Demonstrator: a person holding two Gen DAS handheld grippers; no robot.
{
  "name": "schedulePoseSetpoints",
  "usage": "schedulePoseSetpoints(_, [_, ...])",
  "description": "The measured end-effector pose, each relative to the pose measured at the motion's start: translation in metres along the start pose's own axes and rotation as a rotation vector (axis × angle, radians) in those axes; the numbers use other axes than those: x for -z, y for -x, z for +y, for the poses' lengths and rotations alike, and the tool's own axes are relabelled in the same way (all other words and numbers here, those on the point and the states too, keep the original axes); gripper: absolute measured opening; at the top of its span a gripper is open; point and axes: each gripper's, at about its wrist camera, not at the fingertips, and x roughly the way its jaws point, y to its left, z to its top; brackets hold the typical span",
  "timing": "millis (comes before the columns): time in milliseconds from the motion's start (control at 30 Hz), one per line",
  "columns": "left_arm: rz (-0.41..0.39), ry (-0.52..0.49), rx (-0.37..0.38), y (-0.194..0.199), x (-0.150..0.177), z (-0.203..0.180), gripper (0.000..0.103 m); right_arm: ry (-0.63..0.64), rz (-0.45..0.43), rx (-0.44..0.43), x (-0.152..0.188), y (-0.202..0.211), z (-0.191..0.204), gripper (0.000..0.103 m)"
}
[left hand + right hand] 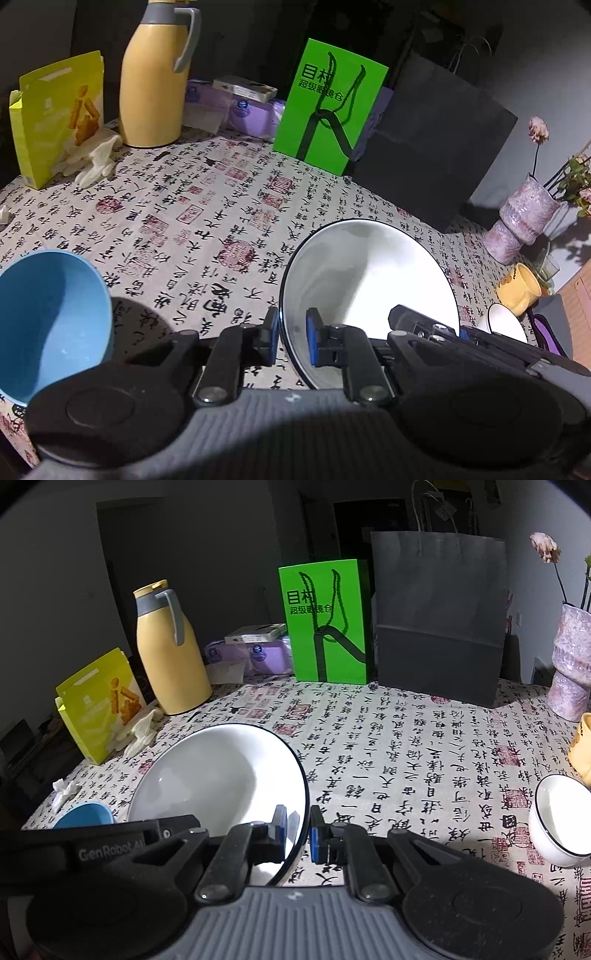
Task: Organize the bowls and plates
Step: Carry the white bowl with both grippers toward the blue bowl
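The blue bowl (51, 325) sits far left on the tabletop (207, 221). My left jaws pinch the big white bowl (365, 280) by its left rim, my right jaws its right rim. A small white bowl (561, 819) stands right, with bare cloth between

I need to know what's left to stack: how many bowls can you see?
3. A large white bowl gripped at its rim by both grippers; a blue bowl on the cloth to its left; a small white bowl on the cloth at the right. More may lie outside view.

Right gripper (298, 829) jaws clamped on white plate (218, 775) rim, small bowl (563, 818) right
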Motion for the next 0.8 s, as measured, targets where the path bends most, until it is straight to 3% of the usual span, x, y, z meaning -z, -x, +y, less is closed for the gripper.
schedulePoseSetpoints(800, [-0.045, 0.068, -0.006, 0.035, -0.001, 0.059, 0.015, 0.055, 0.0, -0.029, 0.005, 0.002, 0.063, 0.012])
